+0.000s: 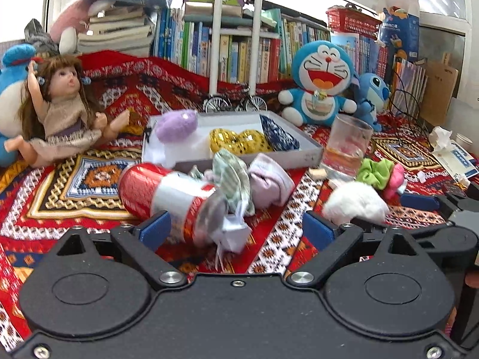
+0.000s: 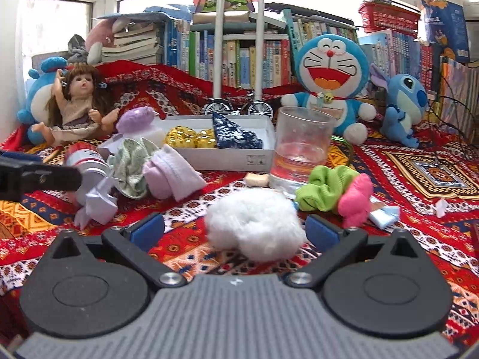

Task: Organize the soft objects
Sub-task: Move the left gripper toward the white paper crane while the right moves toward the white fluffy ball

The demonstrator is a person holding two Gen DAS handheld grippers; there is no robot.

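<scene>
A white box (image 1: 311,149) (image 2: 227,158) holds a gold scrunchie (image 1: 239,140) (image 2: 191,139) and a navy cloth (image 1: 278,134) (image 2: 236,134); a purple fluffy scrunchie (image 1: 176,125) (image 2: 137,119) rests on its left rim. In front lie a green-striped scrunchie (image 1: 233,176) (image 2: 131,161), a pale pink sock (image 1: 269,179) (image 2: 170,173), a white fluffy scrunchie (image 1: 356,203) (image 2: 254,221), a green scrunchie (image 1: 374,170) (image 2: 326,188) and a pink one (image 1: 395,179) (image 2: 356,200). My left gripper (image 1: 236,229) is open around a red can's end (image 1: 167,194). My right gripper (image 2: 235,229) is open around the white fluffy scrunchie.
A glass of water (image 1: 344,149) (image 2: 299,146) stands right of the box. A doll (image 1: 66,110) sits at the left, Doraemon (image 2: 329,80) and Stitch (image 2: 404,104) plushes at the back right, books behind. A folded white paper (image 2: 98,200) lies by the can.
</scene>
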